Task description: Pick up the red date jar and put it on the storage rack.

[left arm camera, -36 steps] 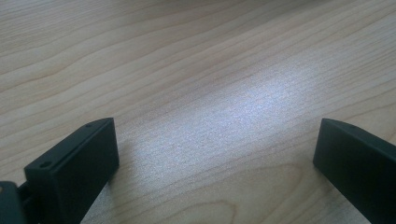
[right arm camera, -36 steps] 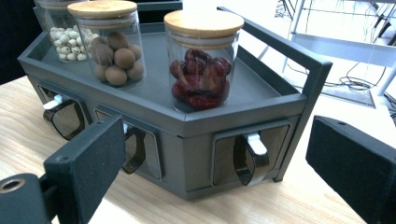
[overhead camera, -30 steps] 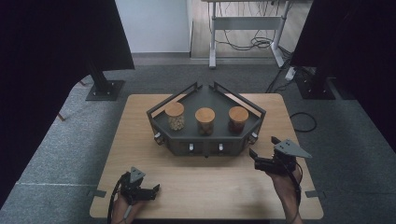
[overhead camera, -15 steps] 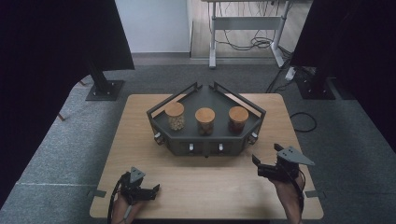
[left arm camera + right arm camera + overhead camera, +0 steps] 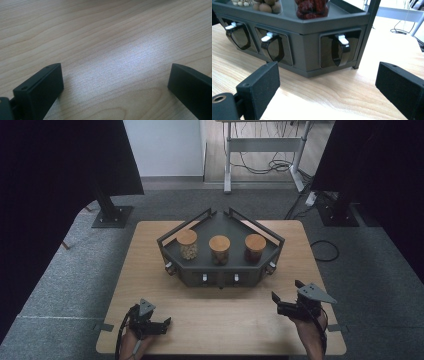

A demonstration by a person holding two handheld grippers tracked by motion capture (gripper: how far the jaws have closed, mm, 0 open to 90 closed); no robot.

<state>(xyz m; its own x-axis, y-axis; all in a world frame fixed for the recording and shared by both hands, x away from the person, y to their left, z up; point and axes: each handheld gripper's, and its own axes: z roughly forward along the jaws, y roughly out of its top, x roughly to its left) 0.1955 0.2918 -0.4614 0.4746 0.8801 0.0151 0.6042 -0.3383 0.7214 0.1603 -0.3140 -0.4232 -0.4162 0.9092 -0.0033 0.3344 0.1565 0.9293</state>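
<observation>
A dark grey rack [image 5: 192, 277] stands mid-table and carries three clear jars with wooden lids: pale pieces in the left jar [image 5: 187, 246], brown ones in the middle jar [image 5: 219, 250], red ones in the right jar [image 5: 255, 248]. My left gripper [image 5: 167, 322] lies near the front left edge, open over bare wood [image 5: 116, 68]. My right gripper [image 5: 286, 290] hovers at the front right, open and empty. It faces the rack's front wall [image 5: 309, 50] from a short distance [image 5: 328, 66]. The red jar [image 5: 312, 7] sits above that wall.
Three dark scoop-like pieces with white tabs [image 5: 340, 38] hang in recesses along the rack's front. The wooden table [image 5: 220, 320] has free room in front of the rack and between my grippers. Black stands and cables sit on the floor beyond the table.
My right gripper has sunk and drawn back a little toward the table's near edge, jaws still wide. The left gripper has stayed where it was.
</observation>
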